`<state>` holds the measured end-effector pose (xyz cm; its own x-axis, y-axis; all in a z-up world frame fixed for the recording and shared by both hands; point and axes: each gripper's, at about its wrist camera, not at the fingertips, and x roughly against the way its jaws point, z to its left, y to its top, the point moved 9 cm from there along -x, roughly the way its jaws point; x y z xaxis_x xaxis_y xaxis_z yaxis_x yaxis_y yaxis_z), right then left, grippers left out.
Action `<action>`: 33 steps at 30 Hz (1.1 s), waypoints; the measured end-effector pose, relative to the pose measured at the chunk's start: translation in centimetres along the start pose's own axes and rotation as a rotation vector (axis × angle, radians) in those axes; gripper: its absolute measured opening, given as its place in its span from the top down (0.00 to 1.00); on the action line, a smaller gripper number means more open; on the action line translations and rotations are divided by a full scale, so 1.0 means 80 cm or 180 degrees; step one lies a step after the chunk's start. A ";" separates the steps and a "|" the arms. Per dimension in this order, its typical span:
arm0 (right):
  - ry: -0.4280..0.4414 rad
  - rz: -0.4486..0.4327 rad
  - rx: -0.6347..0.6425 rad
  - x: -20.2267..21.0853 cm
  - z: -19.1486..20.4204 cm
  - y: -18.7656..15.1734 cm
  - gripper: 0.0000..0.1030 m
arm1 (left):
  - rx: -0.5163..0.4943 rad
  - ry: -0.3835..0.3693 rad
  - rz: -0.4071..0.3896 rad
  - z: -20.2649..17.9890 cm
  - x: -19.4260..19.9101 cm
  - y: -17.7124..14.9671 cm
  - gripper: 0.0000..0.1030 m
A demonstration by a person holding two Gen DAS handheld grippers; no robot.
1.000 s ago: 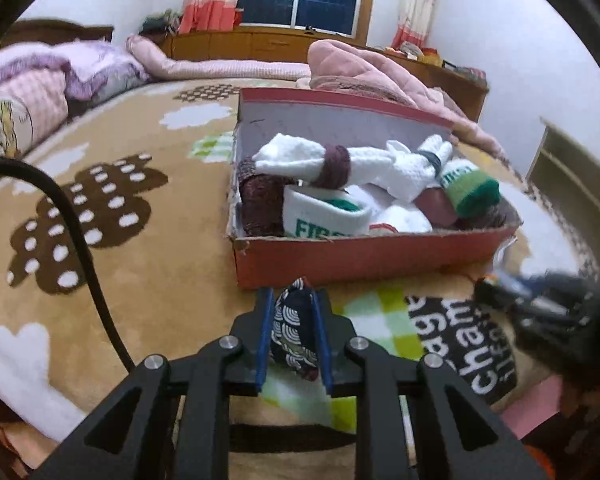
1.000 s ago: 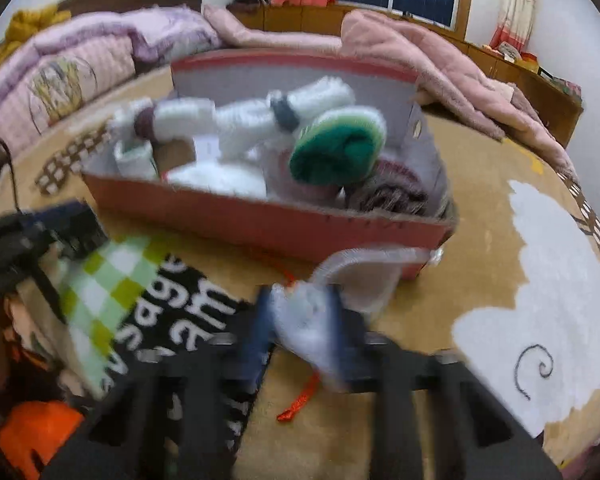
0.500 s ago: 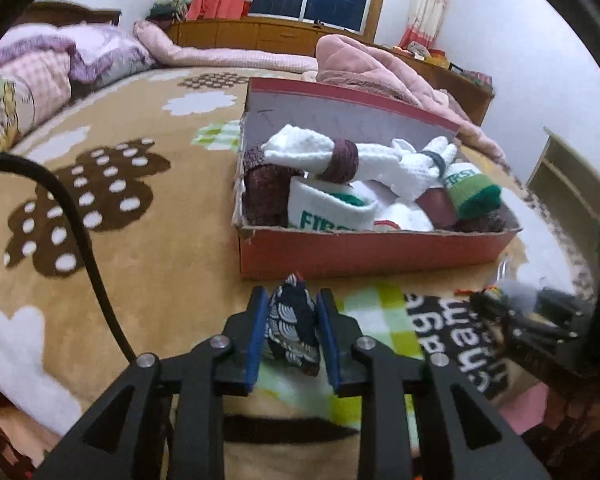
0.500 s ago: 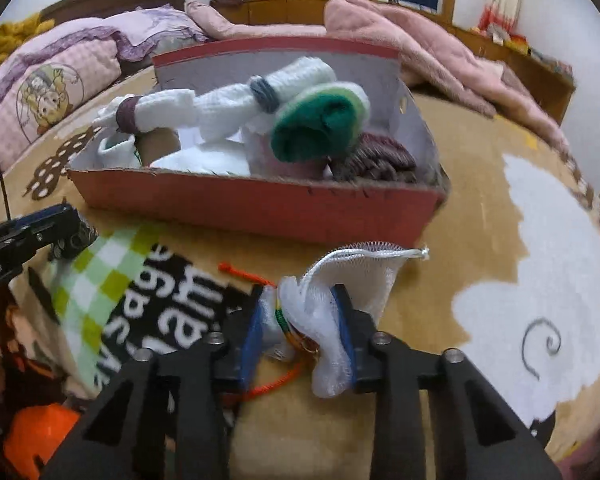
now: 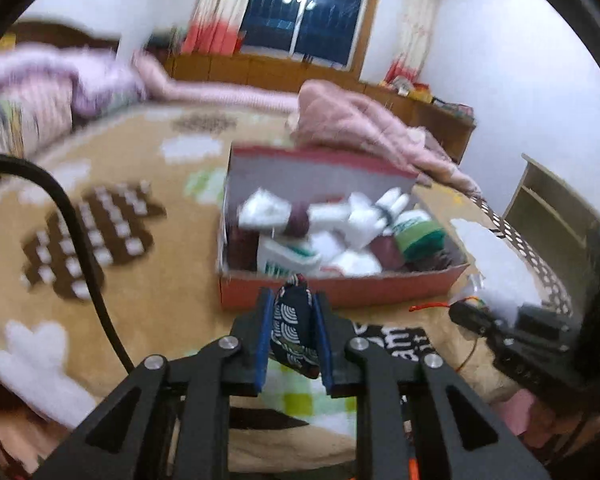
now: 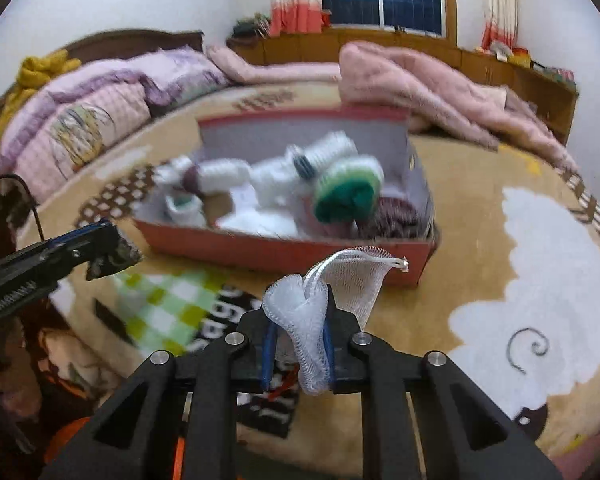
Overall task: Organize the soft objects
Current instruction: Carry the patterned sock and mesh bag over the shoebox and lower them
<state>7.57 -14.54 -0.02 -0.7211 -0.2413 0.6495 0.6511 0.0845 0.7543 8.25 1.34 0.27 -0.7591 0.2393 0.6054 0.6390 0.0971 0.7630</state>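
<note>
- The bed [image 6: 440,184], under a tan patterned blanket, carries everything; a red cardboard box [image 5: 340,290] sits toward its middle, already crowded with rolled socks [image 5: 332,236] and other soft bundles.
- The step in hand looks like the carry: both tools hold a soft item clear of the blanket, just short of the box's near wall, with delivery into the box not yet done.
- The left tool [image 5: 294,334] has its jaws closing on a dark patterned pouch [image 5: 292,330], which stands up between the blue pads, its tip level with the box's near wall in the left wrist view.
- The right tool [image 6: 298,338] has its jaws closing on a white mesh bag [image 6: 332,292]; the bunched end is pinched between the pads, while the loose part billows forward toward the box's near right corner.
- Next, I judge, each tool must clear the near wall and find a gap among the socks before letting go; the box's left near corner looks least full.
- The mesh bag's slack could snag on the wall's edge.
</note>
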 end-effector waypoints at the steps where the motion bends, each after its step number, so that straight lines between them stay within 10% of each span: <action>1: 0.0019 -0.0042 -0.0010 0.009 0.004 0.003 0.80 | -0.0123 0.0054 -0.0124 -0.007 0.013 0.005 0.80; 33: -0.0064 -0.0984 0.0019 0.081 0.016 0.069 0.80 | -0.0575 -0.0017 -0.0993 -0.075 0.126 0.078 0.80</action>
<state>6.18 -14.37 8.47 -0.8893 -0.2373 0.3909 0.3988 0.0158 0.9169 3.81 -1.43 12.49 -0.9132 0.2302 0.3363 0.3442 -0.0060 0.9389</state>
